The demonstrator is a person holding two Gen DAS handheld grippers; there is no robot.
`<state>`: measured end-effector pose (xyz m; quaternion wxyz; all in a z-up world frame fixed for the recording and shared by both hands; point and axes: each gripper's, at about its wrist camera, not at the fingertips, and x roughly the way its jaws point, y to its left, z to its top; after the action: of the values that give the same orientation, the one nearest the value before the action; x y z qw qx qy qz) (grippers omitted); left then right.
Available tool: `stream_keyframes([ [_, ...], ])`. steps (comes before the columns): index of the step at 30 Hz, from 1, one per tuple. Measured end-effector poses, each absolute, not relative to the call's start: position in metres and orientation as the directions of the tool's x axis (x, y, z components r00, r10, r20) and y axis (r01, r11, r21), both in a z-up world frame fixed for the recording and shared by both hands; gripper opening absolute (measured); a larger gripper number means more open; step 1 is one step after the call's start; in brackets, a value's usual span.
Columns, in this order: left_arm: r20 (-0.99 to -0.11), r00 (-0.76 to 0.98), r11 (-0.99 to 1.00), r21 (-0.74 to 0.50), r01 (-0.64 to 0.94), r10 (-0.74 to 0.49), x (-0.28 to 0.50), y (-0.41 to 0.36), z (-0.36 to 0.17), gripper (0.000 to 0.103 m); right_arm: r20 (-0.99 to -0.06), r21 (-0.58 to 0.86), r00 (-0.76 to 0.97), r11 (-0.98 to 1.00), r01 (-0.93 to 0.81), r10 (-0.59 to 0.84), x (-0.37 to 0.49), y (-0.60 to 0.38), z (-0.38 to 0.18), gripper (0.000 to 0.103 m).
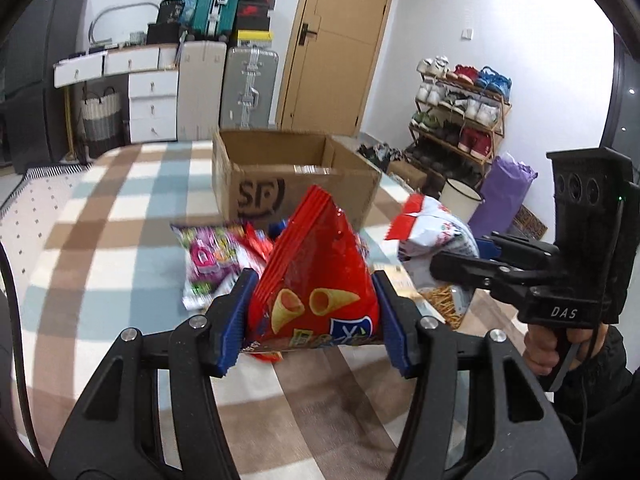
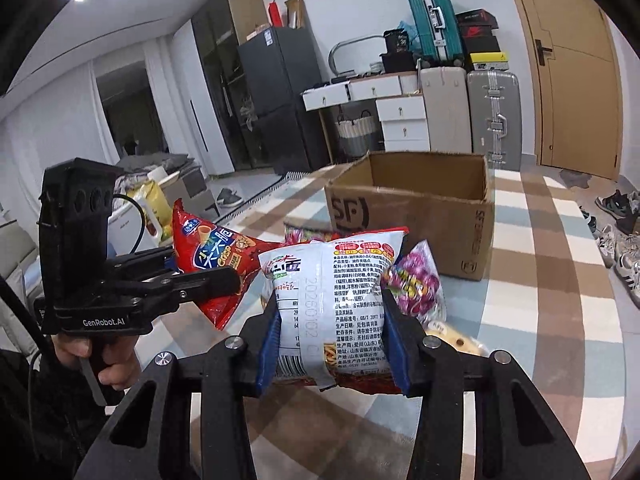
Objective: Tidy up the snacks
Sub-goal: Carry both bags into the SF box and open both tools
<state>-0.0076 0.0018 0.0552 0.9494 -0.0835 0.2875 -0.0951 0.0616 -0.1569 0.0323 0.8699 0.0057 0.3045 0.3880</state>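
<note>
Blue pads of the left gripper [image 1: 312, 316] clamp a red bag of cone crisps [image 1: 316, 272], held clear of the checked tablecloth [image 1: 120, 216]. Likewise the right gripper [image 2: 332, 336] squeezes a white noodle-snack packet [image 2: 336, 296] between its pads. Behind both lies a purple sweet bag [image 1: 208, 260], blurred, seemingly flat on the cloth. Beyond it an open cardboard box [image 2: 420, 216] stands on the table, near the far edge.
</note>
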Motion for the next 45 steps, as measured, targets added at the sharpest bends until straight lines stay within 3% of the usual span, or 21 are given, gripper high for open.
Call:
stream_keyframes([
  [21,-0.466,0.878,0.983,-0.18,0.024,-0.107,0.076,0.022,0.136,0.055,-0.44,0.276,0.625,0.76,-0.589,0.644,0.117,-0.183,0.107,0.045],
  [27,-0.484,0.868,0.985,-0.166,0.035,-0.113,0.117,0.019,0.136,0.055,-0.429,0.29,0.634,0.763,-0.578,0.643,0.14,-0.183,0.114,0.045],
  [45,-0.533,0.84,0.984,-0.178,0.006,-0.102,0.236,0.044,0.106,0.055,-0.507,0.316,0.617,0.796,-0.516,0.601,0.224,-0.157,0.082,0.045],
])
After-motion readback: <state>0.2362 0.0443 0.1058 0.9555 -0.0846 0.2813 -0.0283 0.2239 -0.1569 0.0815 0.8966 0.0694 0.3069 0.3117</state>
